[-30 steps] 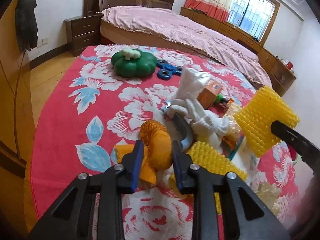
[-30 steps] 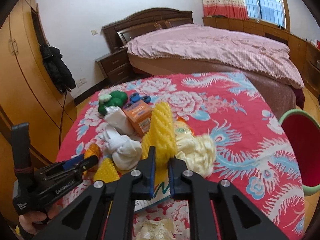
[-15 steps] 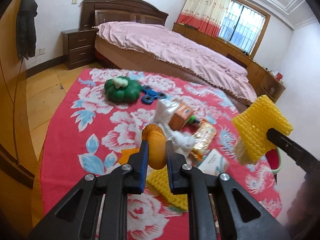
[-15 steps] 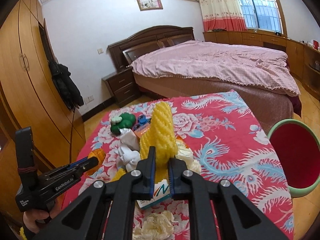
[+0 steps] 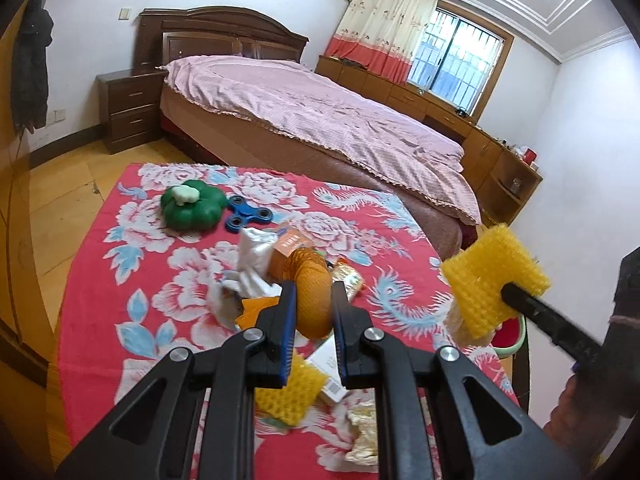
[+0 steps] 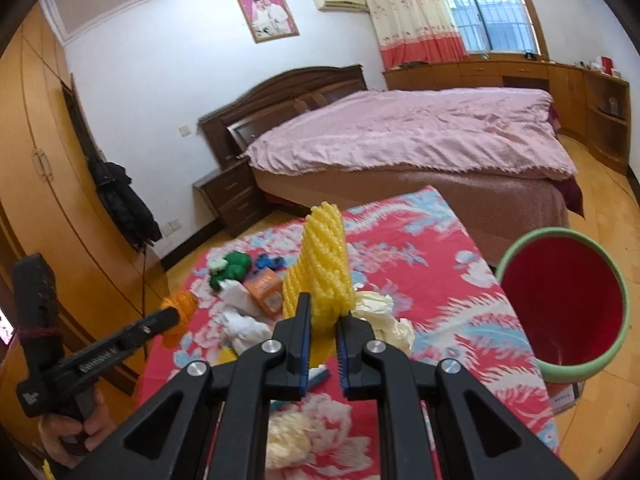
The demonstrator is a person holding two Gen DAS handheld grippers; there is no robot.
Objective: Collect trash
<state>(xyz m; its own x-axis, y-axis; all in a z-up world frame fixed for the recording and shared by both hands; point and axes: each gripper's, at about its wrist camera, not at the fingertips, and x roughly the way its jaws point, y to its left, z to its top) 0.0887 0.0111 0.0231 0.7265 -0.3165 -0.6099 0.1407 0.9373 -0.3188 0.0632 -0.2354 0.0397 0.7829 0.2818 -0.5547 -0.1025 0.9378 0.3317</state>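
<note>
The left gripper (image 5: 313, 306) is pinching a light, squashy orange foam net (image 5: 314, 300) mid-body, while the right gripper (image 6: 323, 320) is squeezing a yellow foam net (image 6: 320, 264) by its lower end.

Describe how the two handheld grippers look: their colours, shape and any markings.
Both grippers are matte black plastic. The left gripper and the right gripper each have two angular arms with triangular cut-outs, silver round bolts at the joints, and blue ribbed pads inside the jaws. Seen from the right wrist camera, the left one has a pistol-style handle, white lettering too small to read, and a dark red band.
</note>
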